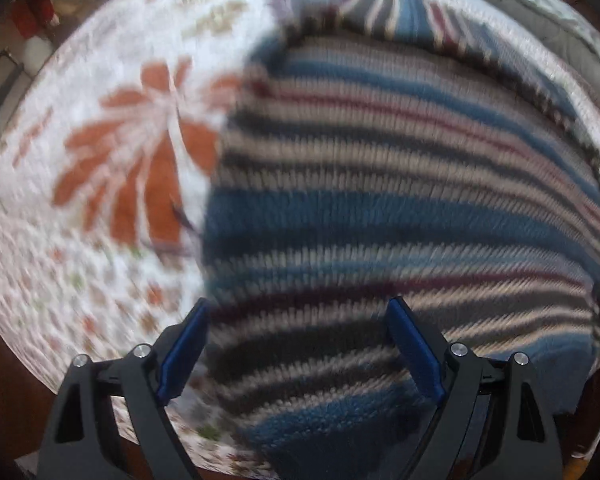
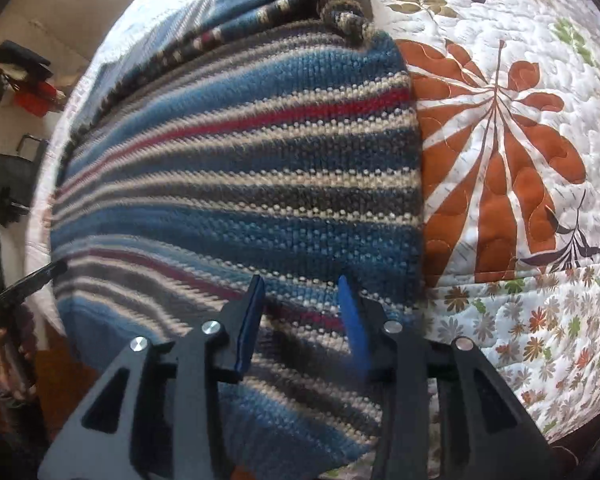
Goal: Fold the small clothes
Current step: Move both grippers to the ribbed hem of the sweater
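A striped knitted sweater (image 2: 236, 168) lies flat on a white quilt (image 2: 540, 320) printed with a big orange leaf (image 2: 496, 152) and small flowers. At the quilt's edge, brown floor (image 1: 8, 396) and red things (image 2: 34, 98) by a pale wall. The left gripper (image 1: 298, 348) is spread wide over the sweater, nothing between its fingers; the right gripper (image 2: 302, 320) is partly apart, empty.

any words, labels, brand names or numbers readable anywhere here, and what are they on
None can be read.
Striped knit sweater: no tag or label showing.
Floral quilt: leaf and flower print only, no lettering.
Clutter at the far left edge: too small and blurred to tell.
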